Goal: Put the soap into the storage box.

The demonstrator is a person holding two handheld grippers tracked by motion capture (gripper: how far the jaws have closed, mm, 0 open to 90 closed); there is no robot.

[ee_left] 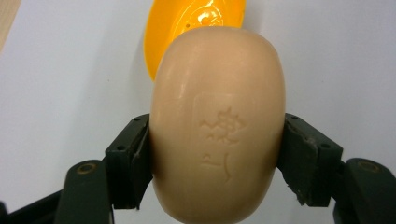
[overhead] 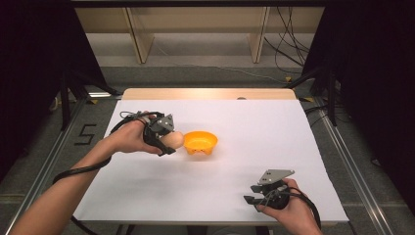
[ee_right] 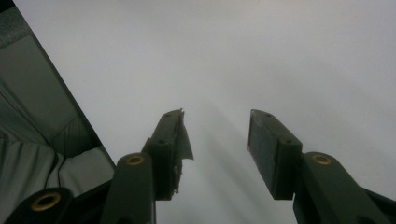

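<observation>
Holding now: the left gripper [overhead: 169,142] has a pale beige bar of soap [overhead: 173,140] clamped between its jaws, one jaw pressed against each long side of the bar.
Soap, close up: in the left gripper view the soap [ee_left: 217,123] is an oval bar with a stamped panel and a raised mark on its upper face; its rounded end reaches past the jaw tips.
Landmark: an orange bowl [overhead: 200,142] sits on the white worktop [overhead: 254,122].
Soap relative to bowl: just beside the bowl's left rim, off the worktop; the high view cannot settle whether soap and rim touch.
Bowl, left gripper view: the orange bowl [ee_left: 163,28] lies beyond the soap, its glossy inside partly covered by the bar.
Left hand: the left hand [overhead: 128,137] wraps the gripper's body, left of the bowl, with the cable trailing back along the forearm.
Right gripper: the right gripper [overhead: 248,199] is well apart from the bowl, toward the near right edge of the worktop, held by the right hand [overhead: 288,208].
Right jaws: spread apart with bare worktop between them in the right gripper view [ee_right: 215,140], gripping nothing.
Jaw pad detail: the pad on the left jaw in that view looks torn at its tip.
</observation>
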